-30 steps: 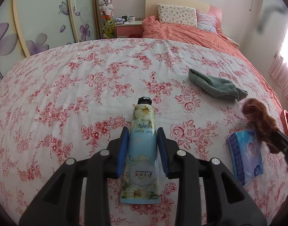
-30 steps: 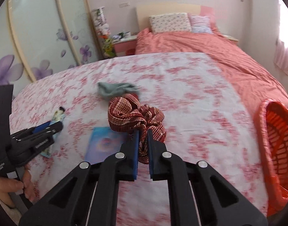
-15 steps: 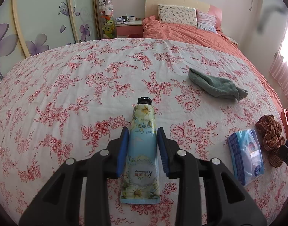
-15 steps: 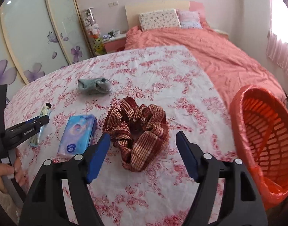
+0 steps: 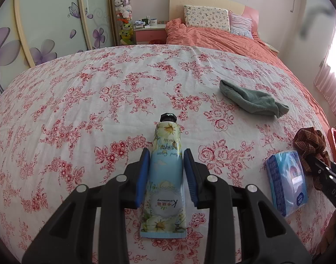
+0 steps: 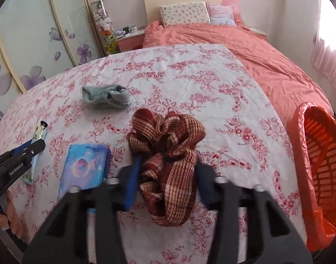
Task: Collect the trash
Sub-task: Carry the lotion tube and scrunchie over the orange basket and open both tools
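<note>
A flowery hand cream tube [image 5: 165,165] with a black cap lies on the floral bedspread [image 5: 102,101]. My left gripper [image 5: 166,154] is shut on its middle, a blue pad against each side. The tube [image 6: 39,134] and left gripper [image 6: 33,148] also show at the left of the right wrist view. A red-brown plaid scrunchie [image 6: 168,136] lies on the spread. My right gripper [image 6: 168,160] straddles its near loop, its jaws closing, blurred, and the pads meet the fabric on both sides. In the left wrist view the scrunchie [image 5: 309,140] and the right gripper [image 5: 317,165] sit at the far right.
A blue tissue pack [image 6: 84,167] lies between the tube and the scrunchie. Farther back on the spread lies a grey-green sock [image 6: 104,96]. An orange basket [image 6: 321,165] lined with an orange bag stands off the right edge. A hand [image 6: 11,220] holds the left gripper.
The right gripper set the scrunchie down on the spread, opened wide, then sank and closed in around it again. The left gripper and tube have not moved.
</note>
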Tool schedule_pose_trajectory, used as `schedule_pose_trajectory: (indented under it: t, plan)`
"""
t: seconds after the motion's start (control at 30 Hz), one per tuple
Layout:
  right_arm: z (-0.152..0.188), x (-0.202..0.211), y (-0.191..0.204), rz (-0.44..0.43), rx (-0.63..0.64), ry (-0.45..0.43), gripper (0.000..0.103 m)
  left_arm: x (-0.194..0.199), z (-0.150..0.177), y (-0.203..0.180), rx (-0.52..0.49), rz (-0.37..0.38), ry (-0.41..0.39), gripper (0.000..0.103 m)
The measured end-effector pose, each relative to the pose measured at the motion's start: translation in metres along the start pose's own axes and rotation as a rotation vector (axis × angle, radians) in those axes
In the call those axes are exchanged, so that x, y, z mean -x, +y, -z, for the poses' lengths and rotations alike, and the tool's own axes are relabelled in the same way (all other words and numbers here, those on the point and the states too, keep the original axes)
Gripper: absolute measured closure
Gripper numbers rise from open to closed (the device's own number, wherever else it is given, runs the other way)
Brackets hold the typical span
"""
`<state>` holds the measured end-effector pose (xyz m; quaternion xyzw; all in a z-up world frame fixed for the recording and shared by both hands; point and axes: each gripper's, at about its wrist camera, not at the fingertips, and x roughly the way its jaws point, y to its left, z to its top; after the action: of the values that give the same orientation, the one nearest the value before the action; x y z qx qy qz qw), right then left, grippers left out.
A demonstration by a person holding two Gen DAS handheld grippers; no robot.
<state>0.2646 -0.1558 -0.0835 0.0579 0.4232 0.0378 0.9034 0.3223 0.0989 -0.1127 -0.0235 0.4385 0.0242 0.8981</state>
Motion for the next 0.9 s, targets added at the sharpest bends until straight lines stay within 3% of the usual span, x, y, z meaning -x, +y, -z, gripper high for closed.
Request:
schedule_pose_trajectory:
  t: [0.17,0.3,0.47,0.73,0.9]
  plan:
    - [0.005,0.009,-0.014,0.07,-0.024,-0.013,0.078,0.0,0.0,0.002,0.004,0.007,-0.001,0.07]
    - [0.008,0.011,-0.025,0.061,-0.059,-0.007,0.077,0.0,0.0,0.003,0.007,0.018,-0.002,0.069]
    - [0.008,0.009,-0.021,0.084,-0.039,-0.003,0.076,0.004,0.003,0.013,0.023,0.105,-0.009,0.067]
    - [0.008,0.009,-0.023,0.061,-0.056,-0.004,0.076,0.001,-0.001,0.003,-0.038,0.051,-0.003,0.067]
    - [0.008,0.009,-0.024,0.058,-0.058,-0.004,0.075,-0.005,-0.008,0.0,-0.02,0.043,-0.001,0.069]
